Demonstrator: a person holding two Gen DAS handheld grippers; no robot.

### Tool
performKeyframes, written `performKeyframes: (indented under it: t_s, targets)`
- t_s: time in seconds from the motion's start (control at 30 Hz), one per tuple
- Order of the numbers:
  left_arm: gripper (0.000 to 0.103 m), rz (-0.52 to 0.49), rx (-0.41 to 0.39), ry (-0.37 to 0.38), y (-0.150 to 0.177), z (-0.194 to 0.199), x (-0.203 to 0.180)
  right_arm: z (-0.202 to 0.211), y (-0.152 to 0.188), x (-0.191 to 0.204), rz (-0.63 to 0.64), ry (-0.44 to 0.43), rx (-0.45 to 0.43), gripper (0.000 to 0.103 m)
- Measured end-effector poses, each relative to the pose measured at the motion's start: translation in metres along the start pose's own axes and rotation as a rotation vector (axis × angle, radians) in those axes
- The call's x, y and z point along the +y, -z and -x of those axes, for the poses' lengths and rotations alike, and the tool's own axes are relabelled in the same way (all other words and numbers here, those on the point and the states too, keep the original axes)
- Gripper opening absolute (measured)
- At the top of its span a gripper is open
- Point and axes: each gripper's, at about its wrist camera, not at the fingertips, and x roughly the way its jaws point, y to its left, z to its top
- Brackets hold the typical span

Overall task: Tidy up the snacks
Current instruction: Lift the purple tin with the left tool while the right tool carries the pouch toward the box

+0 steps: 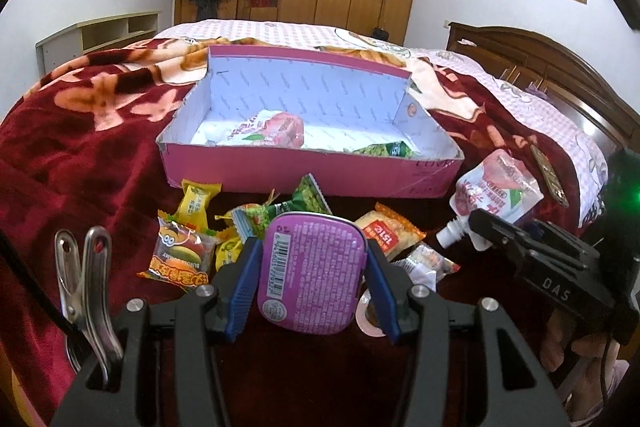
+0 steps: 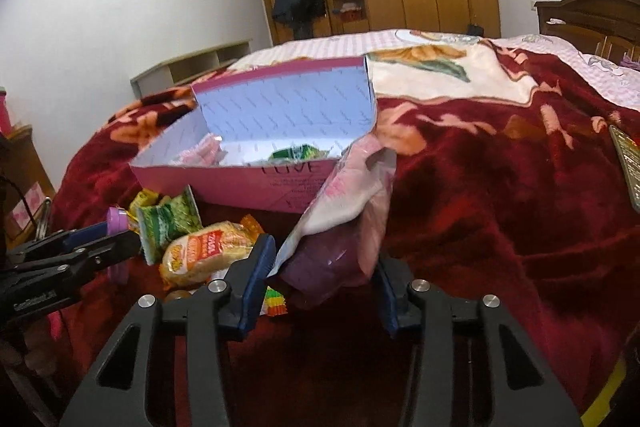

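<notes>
Occlusion first: right gripper [image 2: 320, 287] is clamped on a pink spouted pouch [image 2: 352, 203], which is motion-blurred in the right wrist view, print unreadable, and it covers the near right corner of the pink box [image 2: 224, 183]. Left gripper [image 1: 310, 273] is clamped on a purple tin [image 1: 314, 275], barcode side up, held above the loose pile on the red blanket [image 1: 80, 155]; the tin hides whatever lies directly under it. A round tape-like ring [image 1: 366, 315] shows only partly behind the right finger.

Box sits open on the blanket beyond the pile, flap up. Inside: two packs visible, one pink-and-white pouch [image 1: 266, 131], one green packet [image 1: 380, 149] half cut by the front wall.

Loose in front of the box, left wrist view: yellow candy packs, at least two [image 1: 198, 203]; one burger-gummy pack [image 1: 182, 255]; one green pea packet [image 1: 308, 199]; one orange cracker pack [image 1: 386, 233]; one clear wrapper [image 1: 426, 261], contents unclear. Exact pile count is uncertain where the packs overlap.
</notes>
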Motion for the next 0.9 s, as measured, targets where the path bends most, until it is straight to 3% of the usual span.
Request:
performKeyframes:
  t_s: [0.27, 0.37, 0.57, 0.9]
  targets:
    - [0.054, 0.010, 0.003, -0.006, 0.000, -0.001, 0.002, -0.007, -0.001, -0.001, -0.009, -0.008, 0.022, 0.046]
    - [0.054, 0.009, 0.005, -0.006, 0.001, -0.002, 0.002, -0.019, -0.002, -0.004, -0.026, -0.012, 0.073, 0.046]
    - [0.054, 0.019, 0.019, -0.001, -0.002, -0.007, 0.004, -0.036, -0.007, -0.012, -0.080, -0.028, 0.117, 0.052]
    - [0.054, 0.036, 0.007, 0.010, -0.007, -0.006, 0.010, -0.030, -0.004, -0.024, -0.148, -0.017, 0.081, 0.035]
